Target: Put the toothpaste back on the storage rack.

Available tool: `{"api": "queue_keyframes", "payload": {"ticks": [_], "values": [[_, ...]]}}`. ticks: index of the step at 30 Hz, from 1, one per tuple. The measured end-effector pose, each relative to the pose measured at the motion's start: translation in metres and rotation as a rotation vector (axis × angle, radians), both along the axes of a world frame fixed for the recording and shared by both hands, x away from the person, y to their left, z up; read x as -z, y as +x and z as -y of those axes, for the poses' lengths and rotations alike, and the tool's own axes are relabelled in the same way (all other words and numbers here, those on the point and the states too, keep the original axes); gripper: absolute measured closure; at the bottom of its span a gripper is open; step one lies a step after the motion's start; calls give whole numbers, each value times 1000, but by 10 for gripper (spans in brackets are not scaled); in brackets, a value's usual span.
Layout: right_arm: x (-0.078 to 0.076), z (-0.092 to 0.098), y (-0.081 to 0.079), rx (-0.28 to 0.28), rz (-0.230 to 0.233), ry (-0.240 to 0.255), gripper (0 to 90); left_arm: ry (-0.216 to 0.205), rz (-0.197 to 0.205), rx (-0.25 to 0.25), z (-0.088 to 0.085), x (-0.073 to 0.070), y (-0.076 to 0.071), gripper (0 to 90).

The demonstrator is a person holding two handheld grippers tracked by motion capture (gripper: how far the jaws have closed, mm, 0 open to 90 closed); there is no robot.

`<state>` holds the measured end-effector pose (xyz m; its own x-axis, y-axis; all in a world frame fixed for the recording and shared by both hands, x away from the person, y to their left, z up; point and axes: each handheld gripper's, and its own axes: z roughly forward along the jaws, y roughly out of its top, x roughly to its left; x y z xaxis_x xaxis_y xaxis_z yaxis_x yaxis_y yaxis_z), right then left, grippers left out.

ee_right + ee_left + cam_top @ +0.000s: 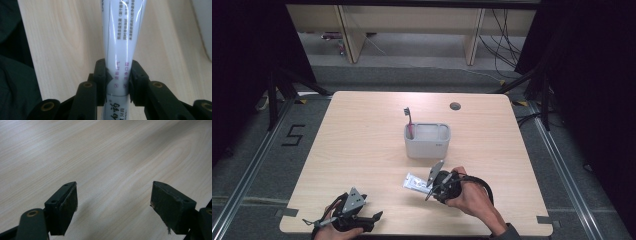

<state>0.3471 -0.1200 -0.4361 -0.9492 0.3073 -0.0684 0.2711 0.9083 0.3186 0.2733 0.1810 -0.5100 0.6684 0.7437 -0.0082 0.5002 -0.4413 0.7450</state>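
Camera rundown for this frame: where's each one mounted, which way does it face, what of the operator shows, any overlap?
High view: above the person's side, looking forward and down on the table; both hands show, left gripper and right gripper, plus caddy and toothbrush.
Left gripper view: on the left gripper, facing bare tabletop; jaws apart.
Right gripper view: on the right gripper, looking along the toothpaste tube it clamps.
Shared: the toothpaste tube in the high and right gripper views.

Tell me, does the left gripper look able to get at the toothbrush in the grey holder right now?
Probably yes: the left gripper is open and empty, bare table lies between it and the toothbrush standing in the holder.
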Motion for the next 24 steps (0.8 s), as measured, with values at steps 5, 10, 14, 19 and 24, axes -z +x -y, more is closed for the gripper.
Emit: {"api": "queue_keyframes", "payload": {"ticks": [5, 10, 14, 19, 24], "values": [[-16, 13, 6, 40, 43, 169, 717, 1, -3, 2, 0, 0, 0, 213], [-27, 21, 15, 78, 120, 273, 717, 3, -2, 2, 0, 0, 0, 213], [-33, 25, 21, 114, 141, 356, 718, 6, -2, 3, 0, 1, -1, 213], [-42, 30, 31, 165, 141, 472, 718, 3, -1, 1, 0, 0, -1, 213], [-45, 33, 42, 177, 162, 544, 718, 3, -2, 2, -1, 0, 0, 215]]}}
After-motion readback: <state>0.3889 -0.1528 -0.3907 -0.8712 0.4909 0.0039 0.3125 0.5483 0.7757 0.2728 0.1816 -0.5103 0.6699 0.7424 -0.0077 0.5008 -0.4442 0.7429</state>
